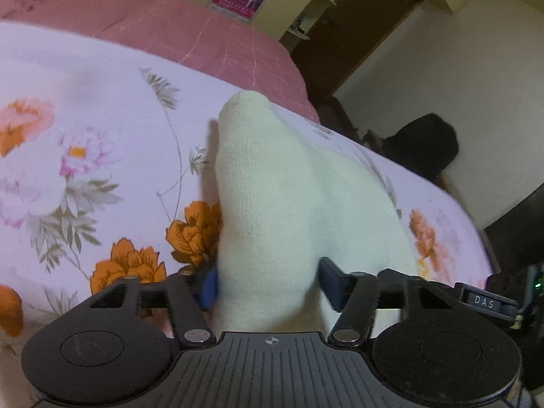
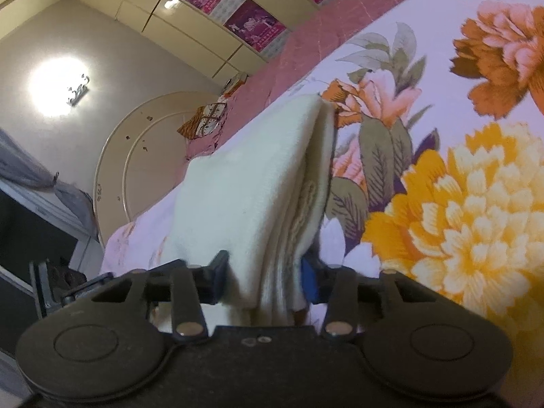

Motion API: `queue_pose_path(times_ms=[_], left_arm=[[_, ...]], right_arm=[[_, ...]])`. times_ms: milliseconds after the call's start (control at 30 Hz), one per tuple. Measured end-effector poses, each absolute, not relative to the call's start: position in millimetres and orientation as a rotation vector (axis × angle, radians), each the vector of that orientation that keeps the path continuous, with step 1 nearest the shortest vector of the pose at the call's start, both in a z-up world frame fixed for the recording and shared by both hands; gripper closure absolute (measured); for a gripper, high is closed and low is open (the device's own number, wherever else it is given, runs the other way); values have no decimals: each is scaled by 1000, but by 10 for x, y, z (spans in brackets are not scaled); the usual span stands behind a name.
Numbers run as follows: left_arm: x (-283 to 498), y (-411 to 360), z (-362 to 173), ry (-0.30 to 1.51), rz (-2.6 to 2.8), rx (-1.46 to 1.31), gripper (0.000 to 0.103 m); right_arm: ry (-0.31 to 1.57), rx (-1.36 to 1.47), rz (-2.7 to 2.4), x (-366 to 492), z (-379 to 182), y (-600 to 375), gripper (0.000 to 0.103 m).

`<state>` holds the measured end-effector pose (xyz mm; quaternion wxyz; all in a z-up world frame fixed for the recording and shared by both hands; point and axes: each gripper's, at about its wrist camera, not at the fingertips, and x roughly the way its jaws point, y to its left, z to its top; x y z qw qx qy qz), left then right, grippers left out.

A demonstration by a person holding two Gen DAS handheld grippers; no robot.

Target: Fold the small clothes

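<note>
A cream knitted garment (image 1: 272,187) lies on the flowered bedsheet (image 1: 102,108) and runs away from my left gripper (image 1: 270,285) to a rounded end. Its near end fills the gap between the blue pads, which press on it from both sides. In the right wrist view the same cream cloth (image 2: 244,183) is doubled into several layers with a fold line to the right. My right gripper (image 2: 263,280) is shut on the near edge of that stack. Its fingertips are hidden by the cloth.
A pink quilt (image 1: 204,34) lies across the far side of the bed. The bed's edge falls off to the right toward a dark bundle (image 1: 421,146) on the floor. A rounded headboard (image 2: 146,142) and wardrobe doors with posters (image 2: 251,23) stand beyond.
</note>
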<state>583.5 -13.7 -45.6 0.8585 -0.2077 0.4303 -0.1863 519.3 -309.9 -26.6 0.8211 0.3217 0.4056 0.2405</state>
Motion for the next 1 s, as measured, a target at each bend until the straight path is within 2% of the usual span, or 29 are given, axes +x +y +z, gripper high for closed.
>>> queue_pose_path(times_ms=[133,267,1000], left_arm=[[5779,-314,-316,868,-375,-318,61],[5722,-435,-186,839,-353,-249,64],[5132,-339,412,753,-371,-219,66]], right_arm=[[833,582,506,5140,-165,-2996,72],[808,513,478,5079,-46,-2913,73],[720,378,459,4621,647,-2702,74]])
